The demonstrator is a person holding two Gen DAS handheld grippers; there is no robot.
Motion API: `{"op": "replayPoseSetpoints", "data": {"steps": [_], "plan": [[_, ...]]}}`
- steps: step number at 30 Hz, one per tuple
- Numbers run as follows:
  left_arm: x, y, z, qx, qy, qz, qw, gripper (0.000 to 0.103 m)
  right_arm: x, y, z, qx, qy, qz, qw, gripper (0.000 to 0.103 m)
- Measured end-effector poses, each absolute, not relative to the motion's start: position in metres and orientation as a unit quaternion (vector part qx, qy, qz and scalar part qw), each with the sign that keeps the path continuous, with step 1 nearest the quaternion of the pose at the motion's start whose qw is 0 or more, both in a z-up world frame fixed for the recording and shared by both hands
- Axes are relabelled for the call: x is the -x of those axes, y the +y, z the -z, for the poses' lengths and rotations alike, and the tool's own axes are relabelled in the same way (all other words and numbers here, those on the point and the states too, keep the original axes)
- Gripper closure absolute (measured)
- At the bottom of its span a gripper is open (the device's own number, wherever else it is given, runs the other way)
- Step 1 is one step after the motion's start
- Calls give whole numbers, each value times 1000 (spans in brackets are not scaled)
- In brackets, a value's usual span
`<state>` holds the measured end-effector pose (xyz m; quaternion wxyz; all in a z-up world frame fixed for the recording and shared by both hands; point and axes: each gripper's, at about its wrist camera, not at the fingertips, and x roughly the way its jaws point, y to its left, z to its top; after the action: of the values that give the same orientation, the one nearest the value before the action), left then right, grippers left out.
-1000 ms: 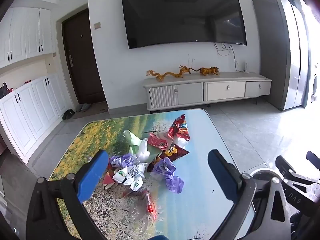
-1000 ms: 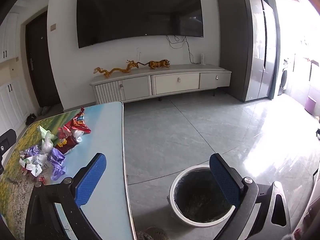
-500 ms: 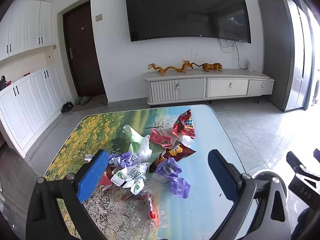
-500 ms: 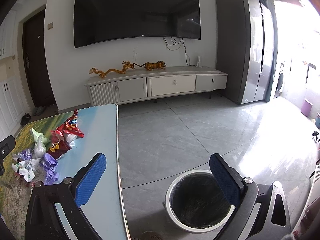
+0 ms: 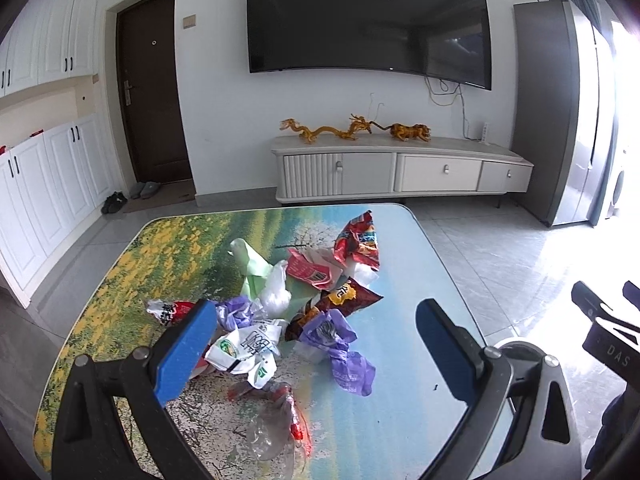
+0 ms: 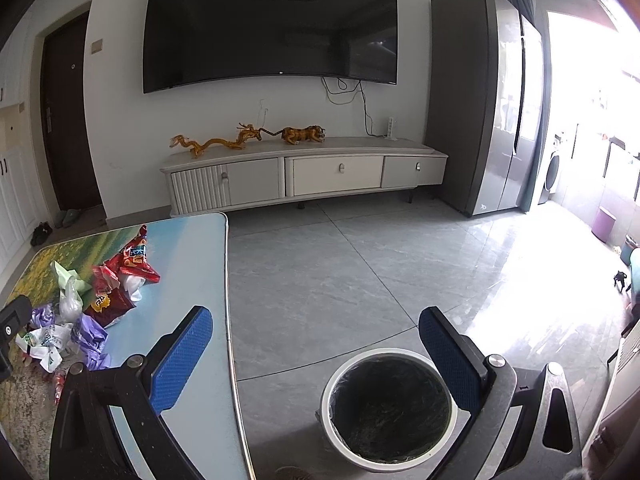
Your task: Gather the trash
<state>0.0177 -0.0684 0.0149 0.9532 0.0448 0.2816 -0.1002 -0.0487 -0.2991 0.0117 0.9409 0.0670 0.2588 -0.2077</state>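
A heap of trash lies mid-table: red snack bags (image 5: 357,242), a brown chip bag (image 5: 344,299), purple wrappers (image 5: 338,344), a white wrapper (image 5: 244,346), a pale green bag (image 5: 250,268) and clear plastic (image 5: 272,428). My left gripper (image 5: 316,350) hovers open above the heap's near side, nothing between its blue pads. My right gripper (image 6: 316,354) is open and empty off the table's right edge, over the floor. A white bin (image 6: 388,408) with a black liner stands below it. The trash heap (image 6: 100,300) shows at left there.
The table (image 5: 408,360) has a landscape print top. Beyond it stand a TV cabinet (image 5: 400,168) with gold figurines, a wall TV, a dark door (image 5: 150,92), white cupboards at left and a grey fridge (image 6: 484,104) at right. Grey tiled floor lies between.
The left view has risen and drawn slightly closer to the heap. The right view has shifted, bringing the bin nearer the centre. Both grippers stay open.
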Motion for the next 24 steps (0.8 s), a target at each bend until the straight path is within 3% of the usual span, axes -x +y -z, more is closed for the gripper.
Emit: {"op": "replayPoseSetpoints", "data": {"steps": [17,24], "plan": [[-1,-79,-3,-49,288,173,941,3,50,-298,-27,-56,257,203,943,0],[-9,-46,2,-40,294,143,944,3,43,-282,-24,-46,271,161,948,0]]}}
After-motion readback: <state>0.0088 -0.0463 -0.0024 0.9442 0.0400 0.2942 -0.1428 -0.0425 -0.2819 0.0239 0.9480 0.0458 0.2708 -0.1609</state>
